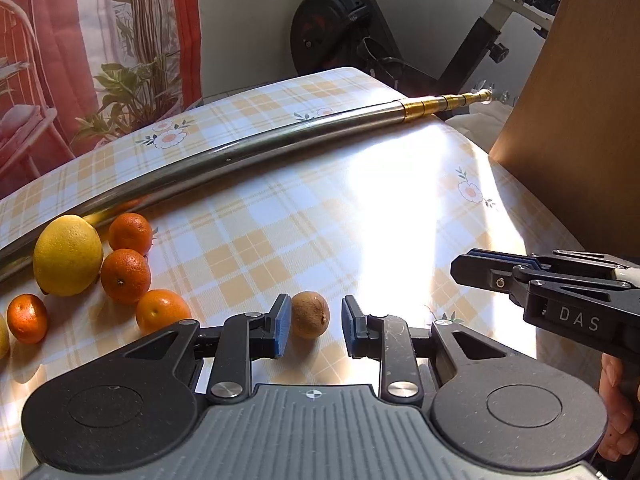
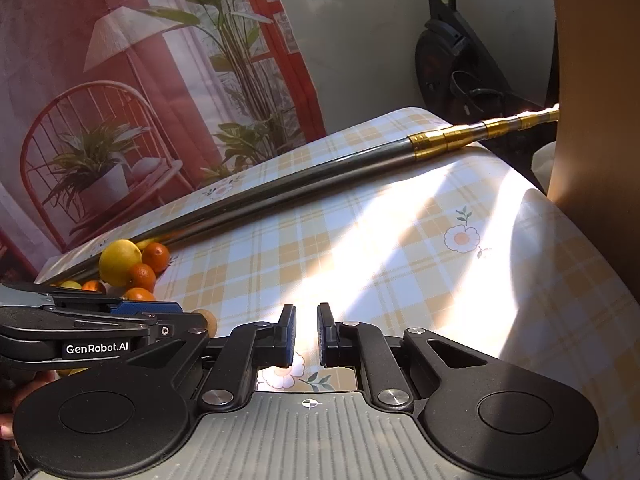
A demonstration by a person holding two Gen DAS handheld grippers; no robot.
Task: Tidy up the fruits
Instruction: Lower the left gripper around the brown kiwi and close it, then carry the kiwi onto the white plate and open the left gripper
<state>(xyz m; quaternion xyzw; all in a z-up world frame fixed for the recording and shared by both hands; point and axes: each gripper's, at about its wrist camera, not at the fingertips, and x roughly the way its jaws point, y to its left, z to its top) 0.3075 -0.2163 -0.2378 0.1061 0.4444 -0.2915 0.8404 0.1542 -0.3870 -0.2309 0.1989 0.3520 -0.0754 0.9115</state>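
Kiwi: the kiwi (image 1: 310, 315) lay on the counter (image 1: 280, 232), between the parted left tongs (image 1: 312, 326), untouched.
Handling: probably light, soft; grip gently across its middle.
Right tongs: the right tongs (image 2: 307, 334) were narrowly open, empty.

— How is the left gripper (image 1: 311, 326) held?
— Low and level, fingers spread wide.
— And the right gripper (image 2: 307, 334)?
— Narrowly parted; nothing seems to be gripped, though glare hampers the view.
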